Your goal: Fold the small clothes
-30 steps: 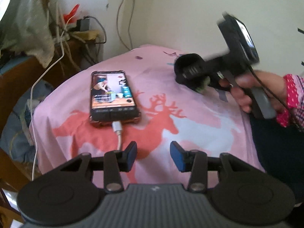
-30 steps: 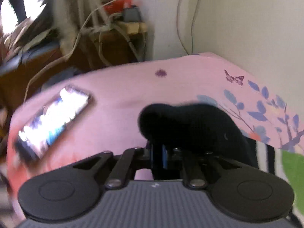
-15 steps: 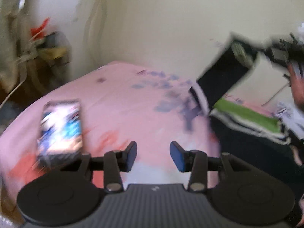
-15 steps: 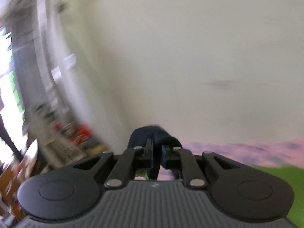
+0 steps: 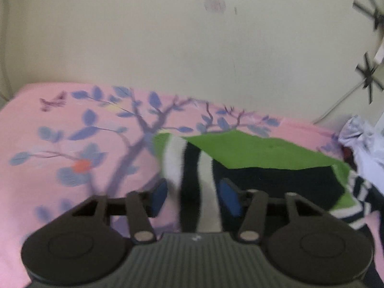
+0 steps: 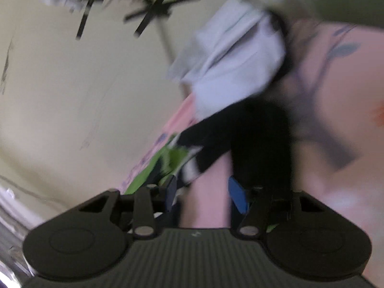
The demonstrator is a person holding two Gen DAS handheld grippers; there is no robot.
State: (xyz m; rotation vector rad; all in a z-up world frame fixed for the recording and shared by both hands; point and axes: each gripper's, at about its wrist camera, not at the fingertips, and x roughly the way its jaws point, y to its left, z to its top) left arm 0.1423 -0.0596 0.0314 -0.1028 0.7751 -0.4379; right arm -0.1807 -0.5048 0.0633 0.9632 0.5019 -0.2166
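Moved since a second ago: both grippers have swung away from the phone end of the bed toward the wall corner; the phone has dropped out of sight and the dark sock the right gripper was pinching is no longer between its pads.
Left gripper [image 5: 195, 196]: jaws wide apart, blue pads either side of a black-and-white striped band, nothing clamped; it hangs low over the garment's near edge.
Right gripper [image 6: 205, 196]: tilted hard sideways, jaws parted with pink sheet showing in the gap; a dark shape sits just beyond its right finger, too blurred to say whether they touch.
Striped garment [image 5: 264, 153]: soft knit, broad green panel over a black one, white and black stripes at its left end and right hem; it lies flat on the bed close to the wall, and shows rumpled in the right wrist view [image 6: 168, 163].
White cloth [image 5: 364, 144]: thin, crumpled heap just beside the garment's far end, by the wall [image 6: 235, 62].
Bedsheet [image 5: 72, 148]: pink cotton, smooth, printed with a purple branching tree, blue leaves and an orange spot.
Wall [image 5: 168, 43]: cream, matt, with black crossed tape marks and a thin cord at the right.
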